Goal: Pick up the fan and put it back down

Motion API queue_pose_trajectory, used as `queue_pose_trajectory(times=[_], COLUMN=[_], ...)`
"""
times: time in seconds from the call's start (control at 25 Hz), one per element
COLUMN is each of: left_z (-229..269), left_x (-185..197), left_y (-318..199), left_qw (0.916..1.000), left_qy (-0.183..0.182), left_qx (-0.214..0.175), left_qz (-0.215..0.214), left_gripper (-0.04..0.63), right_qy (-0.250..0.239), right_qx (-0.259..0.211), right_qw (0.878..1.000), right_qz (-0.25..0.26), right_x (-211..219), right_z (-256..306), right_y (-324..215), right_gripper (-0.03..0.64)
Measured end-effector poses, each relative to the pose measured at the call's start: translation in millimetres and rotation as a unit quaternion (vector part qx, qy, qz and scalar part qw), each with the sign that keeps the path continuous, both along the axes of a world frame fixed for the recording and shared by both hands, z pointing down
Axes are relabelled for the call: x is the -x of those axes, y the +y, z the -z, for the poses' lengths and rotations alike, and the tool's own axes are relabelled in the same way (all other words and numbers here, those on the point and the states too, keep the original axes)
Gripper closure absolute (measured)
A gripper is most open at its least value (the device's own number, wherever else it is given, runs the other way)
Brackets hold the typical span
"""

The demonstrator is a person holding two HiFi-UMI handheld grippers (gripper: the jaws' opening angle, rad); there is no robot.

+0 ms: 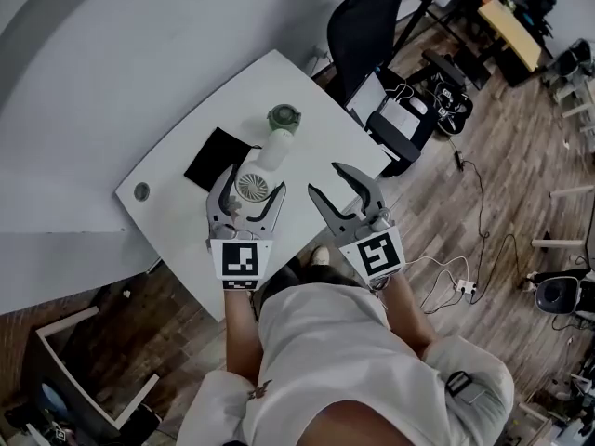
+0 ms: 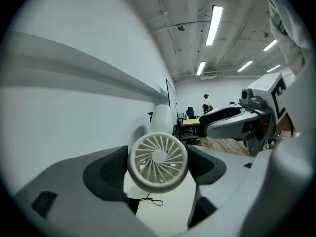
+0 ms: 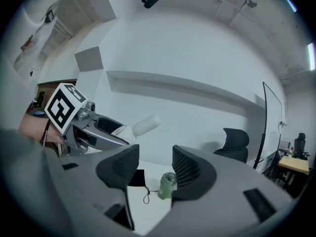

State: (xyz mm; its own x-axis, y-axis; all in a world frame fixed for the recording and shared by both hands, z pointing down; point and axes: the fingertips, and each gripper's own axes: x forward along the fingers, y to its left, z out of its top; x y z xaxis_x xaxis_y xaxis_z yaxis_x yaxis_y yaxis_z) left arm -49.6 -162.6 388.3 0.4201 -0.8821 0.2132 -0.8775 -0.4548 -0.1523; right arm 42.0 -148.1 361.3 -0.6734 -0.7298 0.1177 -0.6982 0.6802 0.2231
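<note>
Left tongs (image 1: 251,190) pinch the white fan (image 2: 158,162), seemingly held above the worktop (image 1: 177,207); right tongs (image 3: 155,165) spread, empty.

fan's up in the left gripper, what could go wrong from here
1. The left gripper grips the fan only by its round head, with the white handle sticking out ahead; it might pivot or slip between the pads.
2. The green jar stands on the table just beyond the handle, so lowering the fan could knock it over.
3. A thin cord lies on the table below the fan and might end up caught under it.
</note>
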Motion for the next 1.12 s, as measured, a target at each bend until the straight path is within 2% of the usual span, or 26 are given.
queue_pose_trajectory(times=[0.36, 0.48, 0.68, 0.88, 1.12], left_z=[33.9, 44.7, 48.5, 39.2, 10.9], left_x=[0.8, 4.9, 7.3, 3.3, -4.1], left_y=[27.0, 30.8, 31.2, 27.2, 16.6], left_qw=[0.9982, 0.9966, 0.9965, 0.9983, 0.9997], left_qy=[0.032, 0.047, 0.046, 0.025, 0.020], left_qx=[-0.041, -0.053, -0.057, -0.046, -0.011], left_qz=[0.030, 0.040, 0.041, 0.025, 0.011], left_gripper=[0.230, 0.230, 0.230, 0.230, 0.230], right_qy=[-0.048, -0.052, -0.053, -0.044, -0.016], right_qx=[-0.005, -0.006, -0.009, -0.006, 0.013], right_qw=[0.999, 0.999, 0.999, 0.999, 1.000], right_qz=[0.009, 0.010, 0.010, 0.008, 0.012], right_x=[-4.7, -4.2, -4.1, -5.2, -4.3], right_z=[26.7, 32.1, 34.5, 29.8, 5.9], right_y=[10.6, 11.1, 10.0, 7.9, 4.3], right_gripper=[0.403, 0.405, 0.405, 0.405, 0.407])
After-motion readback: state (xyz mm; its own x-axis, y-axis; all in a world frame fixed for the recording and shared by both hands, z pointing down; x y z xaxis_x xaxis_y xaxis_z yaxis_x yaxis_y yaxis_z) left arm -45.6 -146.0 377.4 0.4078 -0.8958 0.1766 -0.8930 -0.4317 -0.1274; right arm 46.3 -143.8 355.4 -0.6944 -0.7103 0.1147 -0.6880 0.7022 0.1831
